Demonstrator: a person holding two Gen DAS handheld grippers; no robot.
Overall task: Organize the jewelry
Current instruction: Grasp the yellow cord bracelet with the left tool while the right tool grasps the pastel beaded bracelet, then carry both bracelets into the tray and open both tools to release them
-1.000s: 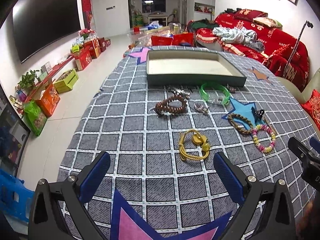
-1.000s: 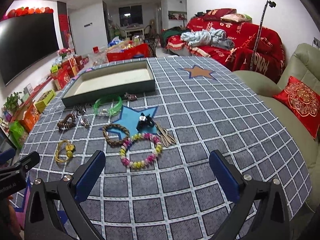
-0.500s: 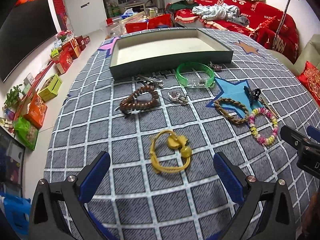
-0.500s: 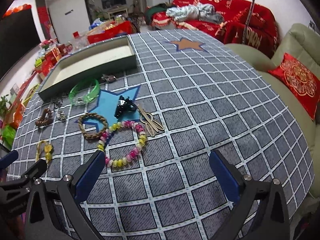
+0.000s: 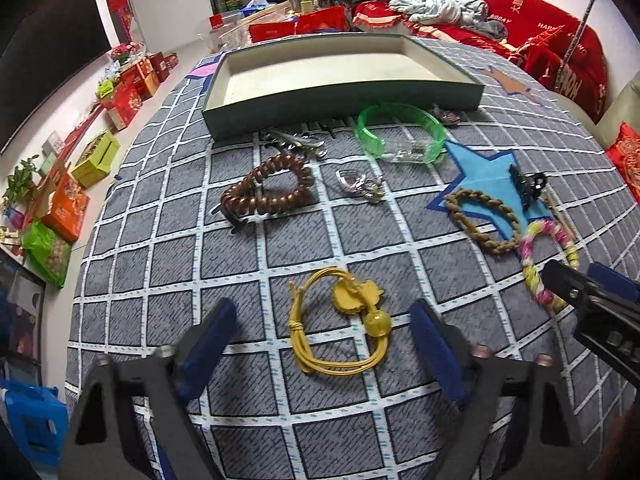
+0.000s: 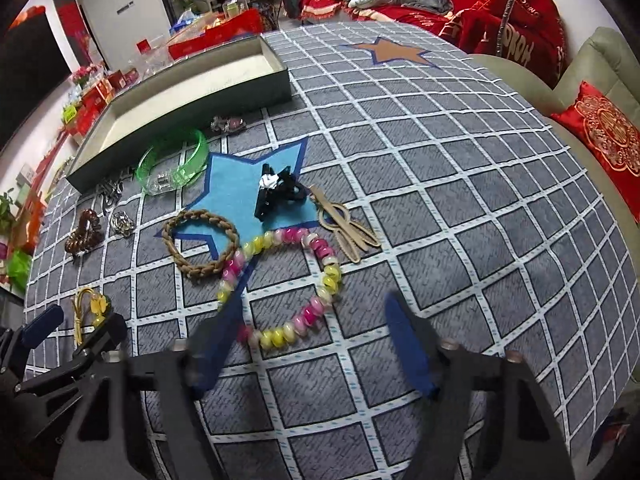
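Jewelry spread on grey checked cloth (image 5: 160, 264), all outside long shallow box (image 5: 344, 98) at far edge. Left tongs (image 5: 322, 334) closing, still wide, nothing gripped; yellow cord bracelet (image 5: 340, 324) lying between the blue pads, untouched. Ahead of left tongs: brown coiled bracelet (image 5: 266, 192), green bangle (image 5: 400, 134). Right tongs (image 6: 314, 326) closing, blurred, not yet pinching; pink-and-yellow bead bracelet (image 6: 288, 284) between and just ahead of the pads. Beyond right tongs: braided tan ring (image 6: 200, 246), black hair clip (image 6: 278, 194) on blue star patch (image 6: 236, 180), wooden clip (image 6: 348, 230) right of beads.
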